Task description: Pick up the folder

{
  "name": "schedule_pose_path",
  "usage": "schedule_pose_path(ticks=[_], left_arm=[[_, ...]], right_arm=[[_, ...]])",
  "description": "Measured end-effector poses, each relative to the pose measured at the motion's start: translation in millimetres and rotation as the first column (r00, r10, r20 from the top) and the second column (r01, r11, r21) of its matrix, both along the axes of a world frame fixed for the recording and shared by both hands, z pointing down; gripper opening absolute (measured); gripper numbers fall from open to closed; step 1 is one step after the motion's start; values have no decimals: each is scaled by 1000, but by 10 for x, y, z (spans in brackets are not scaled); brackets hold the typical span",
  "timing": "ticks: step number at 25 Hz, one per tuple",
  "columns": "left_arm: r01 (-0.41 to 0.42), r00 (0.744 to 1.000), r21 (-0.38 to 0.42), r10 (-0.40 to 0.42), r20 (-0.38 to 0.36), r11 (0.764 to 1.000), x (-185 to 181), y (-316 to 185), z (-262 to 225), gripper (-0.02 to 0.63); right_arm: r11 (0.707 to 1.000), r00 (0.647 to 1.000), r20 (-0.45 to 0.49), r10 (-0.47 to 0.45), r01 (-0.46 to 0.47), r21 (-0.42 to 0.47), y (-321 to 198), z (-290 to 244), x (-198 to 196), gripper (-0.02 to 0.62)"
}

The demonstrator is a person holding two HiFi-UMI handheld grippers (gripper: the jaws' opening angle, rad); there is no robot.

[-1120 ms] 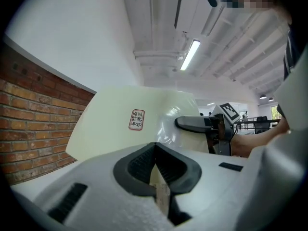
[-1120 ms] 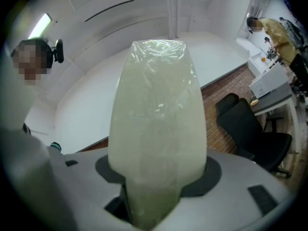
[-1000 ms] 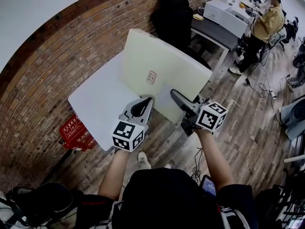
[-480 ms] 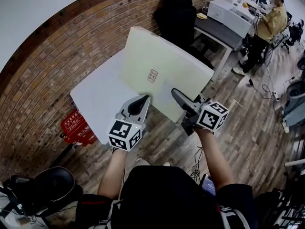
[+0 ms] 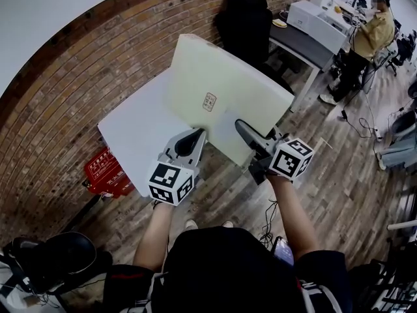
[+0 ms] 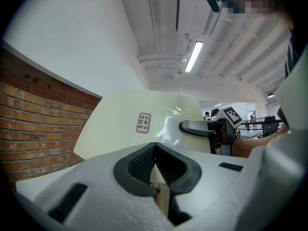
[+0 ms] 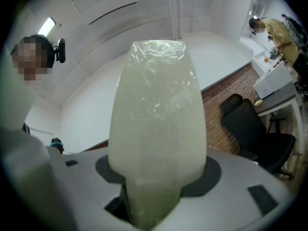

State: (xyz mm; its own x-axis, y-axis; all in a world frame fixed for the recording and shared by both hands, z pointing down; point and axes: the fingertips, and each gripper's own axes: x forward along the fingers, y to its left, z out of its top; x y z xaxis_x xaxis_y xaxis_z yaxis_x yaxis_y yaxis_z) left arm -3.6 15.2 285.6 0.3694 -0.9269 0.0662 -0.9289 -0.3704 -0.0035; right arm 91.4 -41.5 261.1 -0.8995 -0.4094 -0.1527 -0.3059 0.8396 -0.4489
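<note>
A pale cream folder (image 5: 228, 90) with a small red-printed label stands tilted up off the white table (image 5: 130, 135), its near edge toward me. My left gripper (image 5: 199, 134) is shut on that near edge, left of the middle; in the left gripper view the pads (image 6: 139, 162) meet on a thin strip of the folder (image 6: 134, 124). My right gripper (image 5: 240, 126) is shut on the same edge further right. In the right gripper view the folder (image 7: 154, 119) rises straight out from between the jaws of the right gripper (image 7: 156, 170). The right gripper (image 6: 192, 127) also shows in the left gripper view.
A brick wall runs behind the table. A red basket (image 5: 107, 175) sits on the floor at the table's left. A black office chair (image 5: 244, 18) and a grey desk with a printer (image 5: 313, 21) stand beyond the folder. A person (image 5: 368, 31) stands far right; cables lie on the wooden floor.
</note>
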Motion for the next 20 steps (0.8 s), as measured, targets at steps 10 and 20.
schedule_pose_path(ticks=[10,20], left_arm=[[7,1000,3,-7,-12,1000,-150,16,-10,17],[16,1000,7,-16,-15,1000,-266,32,-8,17]], right_arm=[[1000,1000,3,-13,13,16,31,-54,-164,278],[1000,1000,-14,-18,18,22,68,-33,-274,278]])
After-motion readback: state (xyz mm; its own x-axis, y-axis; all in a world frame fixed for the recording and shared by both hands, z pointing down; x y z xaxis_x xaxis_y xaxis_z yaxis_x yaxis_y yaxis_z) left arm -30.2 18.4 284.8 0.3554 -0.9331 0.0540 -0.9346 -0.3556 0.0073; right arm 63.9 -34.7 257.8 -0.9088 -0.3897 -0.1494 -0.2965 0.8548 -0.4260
